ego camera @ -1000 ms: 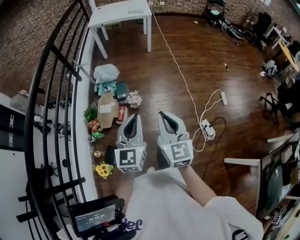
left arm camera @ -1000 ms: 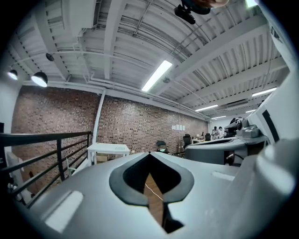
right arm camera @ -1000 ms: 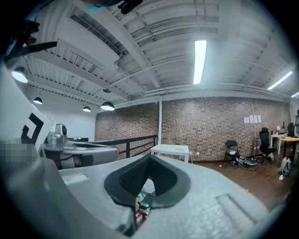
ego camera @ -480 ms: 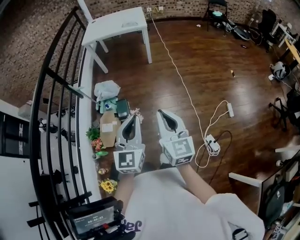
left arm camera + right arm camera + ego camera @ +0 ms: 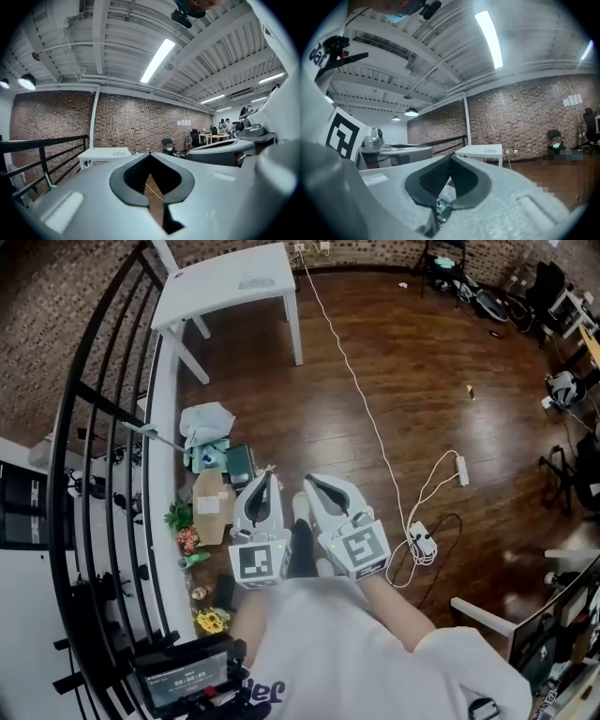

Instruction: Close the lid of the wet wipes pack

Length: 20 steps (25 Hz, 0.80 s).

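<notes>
Wet wipes pack [image 5: 255, 281]: a small, flat, pale packet, seen only from afar. It is too small to tell whether its lid is up or down.
Where it lies: on top of the white table [image 5: 211, 289] at the far left of the room, well apart from both grippers. It sits towards the table's right half.
Left gripper [image 5: 265, 476]: held level over the wooden floor [image 5: 422, 381]. Its jaws are together at the tips with nothing between them.
Right gripper [image 5: 309, 482]: just beside the left one and also level. Its jaws are closed and empty.
Markers: black-and-white square markers [image 5: 260, 560] on each gripper's cube, showing patterns only and no letters.
Screen [image 5: 187, 675]: near left, by the black railing [image 5: 94, 474]. It shows a row of digits too small to read.
Shirt [image 5: 328, 652]: white with dark print at its near edge. The print is cut off and not legible.
Cardboard box [image 5: 212, 507]: among the clutter beside the railing. It carries a white label whose print cannot be read.
Wall papers: a few white sheets on the far brick wall in the left gripper view, unreadable.
</notes>
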Tool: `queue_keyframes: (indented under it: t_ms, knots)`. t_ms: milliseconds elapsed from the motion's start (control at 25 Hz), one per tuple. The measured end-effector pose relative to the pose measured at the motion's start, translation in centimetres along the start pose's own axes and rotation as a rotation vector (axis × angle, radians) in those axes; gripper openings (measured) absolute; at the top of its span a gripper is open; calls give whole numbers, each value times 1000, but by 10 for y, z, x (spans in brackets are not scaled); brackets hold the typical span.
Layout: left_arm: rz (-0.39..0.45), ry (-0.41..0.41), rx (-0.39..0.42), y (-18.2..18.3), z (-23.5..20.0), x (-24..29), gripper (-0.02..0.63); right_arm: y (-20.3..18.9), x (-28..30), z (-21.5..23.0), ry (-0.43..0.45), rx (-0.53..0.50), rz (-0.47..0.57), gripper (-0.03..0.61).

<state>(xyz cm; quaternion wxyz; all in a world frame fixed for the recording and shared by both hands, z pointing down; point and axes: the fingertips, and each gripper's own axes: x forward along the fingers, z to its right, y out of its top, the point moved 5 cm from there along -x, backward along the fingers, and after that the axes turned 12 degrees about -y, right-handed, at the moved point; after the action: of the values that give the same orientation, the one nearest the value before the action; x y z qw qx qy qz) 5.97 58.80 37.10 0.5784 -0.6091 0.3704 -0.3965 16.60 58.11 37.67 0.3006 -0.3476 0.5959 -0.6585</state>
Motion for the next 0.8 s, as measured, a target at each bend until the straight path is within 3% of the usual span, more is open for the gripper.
queue_keyframes:
  t_ms: [280,560,800]
  knots:
    - [36,12,4,8,-97,111,15,20,139,40,11,-71,-14,-14]
    - [100,33,1,49,-205,207,15,67,278,87,-16,-108,23,-14]
    - [43,58,-28,42,-258,269,15,69,346,122,-10,-64,-5,-14]
